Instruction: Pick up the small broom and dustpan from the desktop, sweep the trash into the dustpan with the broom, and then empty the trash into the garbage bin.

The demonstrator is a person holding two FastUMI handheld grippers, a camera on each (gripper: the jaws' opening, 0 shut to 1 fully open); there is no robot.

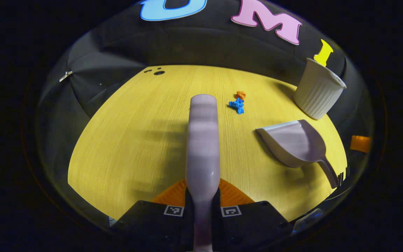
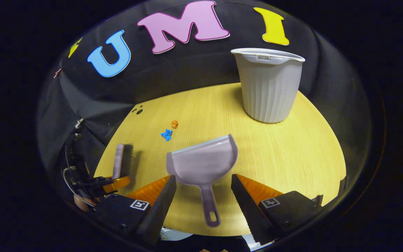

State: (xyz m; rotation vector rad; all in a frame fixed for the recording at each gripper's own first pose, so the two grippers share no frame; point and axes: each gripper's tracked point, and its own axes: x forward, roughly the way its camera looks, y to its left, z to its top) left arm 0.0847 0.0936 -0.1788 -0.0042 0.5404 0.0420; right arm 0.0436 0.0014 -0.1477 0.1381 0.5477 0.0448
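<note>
On my yellow desktop (image 2: 292, 154) the ribbed garbage bin (image 2: 269, 85) stands at the back. The dustpan (image 2: 203, 162) lies flat, its handle between my right gripper (image 2: 203, 190)'s wide-open fingers, untouched. My left gripper (image 1: 202, 201) is clamped on the broom (image 1: 203, 140); blue trash (image 1: 237, 105) and orange trash (image 1: 240, 95) lie ahead.

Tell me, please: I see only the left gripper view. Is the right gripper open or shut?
Observer: Open. The right gripper has its fingers spread wide.
Operator: Where is it from the dustpan?
Observer: The handle of the dustpan lies between the fingers, apart from both; the pan rests on the desk.
Operator: And my broom's bristles?
Observer: The broom, in the left gripper, has dark bristles on the side toward the dustpan.
</note>
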